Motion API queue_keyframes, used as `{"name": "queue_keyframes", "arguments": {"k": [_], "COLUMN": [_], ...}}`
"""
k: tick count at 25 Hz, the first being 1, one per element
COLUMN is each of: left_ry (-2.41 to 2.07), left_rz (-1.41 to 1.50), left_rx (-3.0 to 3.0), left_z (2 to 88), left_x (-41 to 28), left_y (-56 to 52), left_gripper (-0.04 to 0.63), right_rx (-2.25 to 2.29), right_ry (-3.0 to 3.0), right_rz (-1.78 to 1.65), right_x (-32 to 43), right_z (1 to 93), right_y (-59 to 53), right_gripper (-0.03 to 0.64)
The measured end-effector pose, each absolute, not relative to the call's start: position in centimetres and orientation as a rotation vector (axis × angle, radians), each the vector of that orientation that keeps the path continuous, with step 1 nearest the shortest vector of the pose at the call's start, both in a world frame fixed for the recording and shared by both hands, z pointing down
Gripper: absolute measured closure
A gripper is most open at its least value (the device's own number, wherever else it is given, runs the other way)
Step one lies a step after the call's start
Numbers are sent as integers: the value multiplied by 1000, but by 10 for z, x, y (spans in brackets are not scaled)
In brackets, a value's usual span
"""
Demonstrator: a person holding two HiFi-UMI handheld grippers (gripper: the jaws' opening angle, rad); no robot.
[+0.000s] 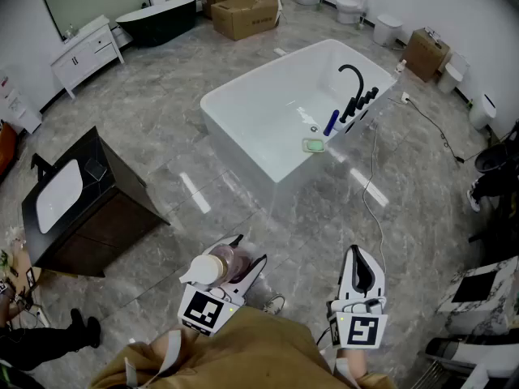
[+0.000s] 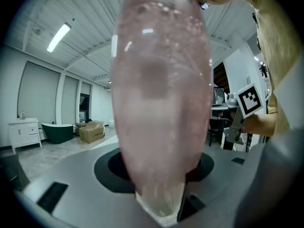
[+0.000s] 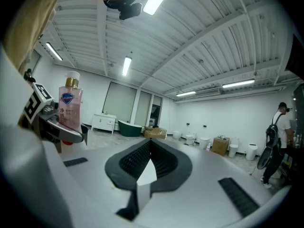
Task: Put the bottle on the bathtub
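A pink translucent bottle (image 1: 220,266) with a white pump cap lies between the jaws of my left gripper (image 1: 243,258), which is shut on it, low in the head view. In the left gripper view the bottle (image 2: 161,89) fills the middle of the picture. The white bathtub (image 1: 243,136) stands on the floor well ahead, apart from both grippers. My right gripper (image 1: 358,258) is held to the right of the left one, shut and with nothing in it. In the right gripper view its jaws (image 3: 151,148) meet at a point, and the bottle (image 3: 70,106) shows at the left.
A black faucet (image 1: 353,83), a blue item (image 1: 331,123) and a green dish (image 1: 313,145) sit at the tub's right end. A black vanity with a white basin (image 1: 73,205) stands left. A cable (image 1: 375,177) runs along the floor. Cardboard boxes (image 1: 247,10) and toilets line the back.
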State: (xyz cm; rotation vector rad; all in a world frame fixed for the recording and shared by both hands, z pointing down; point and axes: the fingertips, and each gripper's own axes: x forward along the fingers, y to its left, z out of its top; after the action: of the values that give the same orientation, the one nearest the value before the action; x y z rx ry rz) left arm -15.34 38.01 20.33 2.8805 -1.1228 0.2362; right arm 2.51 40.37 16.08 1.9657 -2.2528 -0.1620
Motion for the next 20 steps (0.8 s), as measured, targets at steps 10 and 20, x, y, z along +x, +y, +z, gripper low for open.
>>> {"name": "queue_keyframes", "arguments": {"k": [10,20], "left_ry": [-1148,-1253], "left_rz": [258,281], "left_rx": [2845,2815], "left_z": [211,214], "left_x": [-147,-118], "left_y": [377,378], "left_gripper": [353,353], "right_rx": [1958,1922], "right_ry": [-2269,-2317], "right_rz": [-101,-122], "right_x": [32,70], "right_z": [170,177], "right_y": [397,401], "right_gripper": [612,612]}}
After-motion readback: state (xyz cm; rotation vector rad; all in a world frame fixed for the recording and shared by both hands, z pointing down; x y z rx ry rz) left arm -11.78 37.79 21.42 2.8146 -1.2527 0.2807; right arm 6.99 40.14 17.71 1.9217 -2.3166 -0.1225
